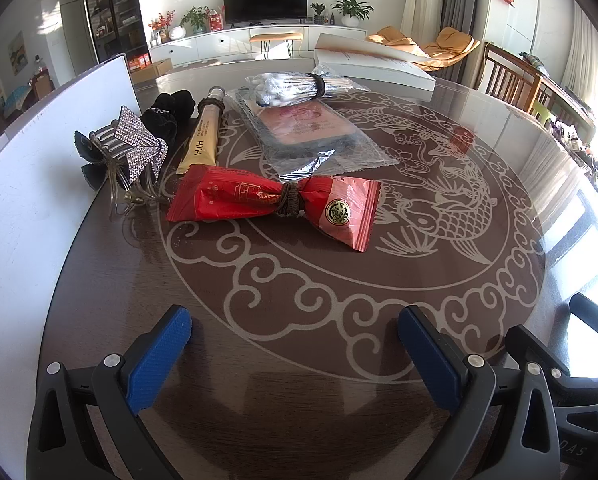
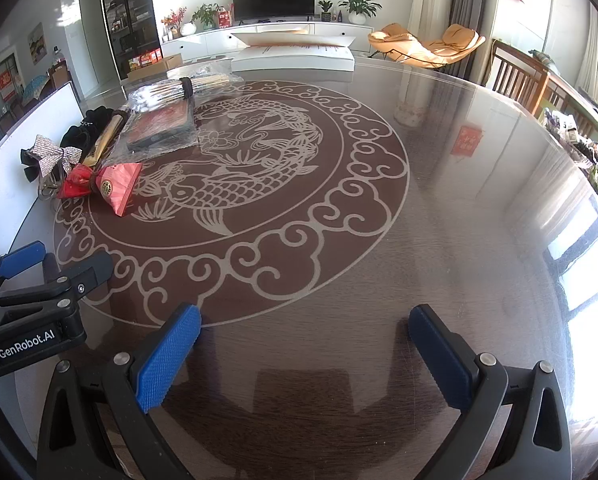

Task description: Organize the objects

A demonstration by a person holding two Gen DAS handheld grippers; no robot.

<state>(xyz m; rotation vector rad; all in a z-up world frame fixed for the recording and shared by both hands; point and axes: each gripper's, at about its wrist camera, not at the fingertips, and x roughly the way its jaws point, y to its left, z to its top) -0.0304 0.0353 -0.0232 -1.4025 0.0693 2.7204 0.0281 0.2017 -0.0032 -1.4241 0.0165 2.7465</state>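
Observation:
A red snack packet point(image 1: 271, 204) tied with a brown hair band lies on the round table point(image 1: 299, 360); it also shows in the right wrist view point(image 2: 99, 188). Behind it lie a rhinestone bow hair claw point(image 1: 131, 152), a black scrunchie point(image 1: 165, 114), a gold tube point(image 1: 205, 136), a clear bag with a pink card point(image 1: 307, 132) and a cotton swab bundle point(image 1: 295, 86). My left gripper point(image 1: 295, 332) is open and empty, in front of the packet. My right gripper point(image 2: 305, 328) is open and empty over bare table to the right.
A white board point(image 1: 39, 168) stands along the table's left edge. A white flat box point(image 1: 371, 62) lies at the far side. Wooden chairs point(image 1: 515, 80) stand at the right. The left gripper's body point(image 2: 31, 292) shows at the right wrist view's left.

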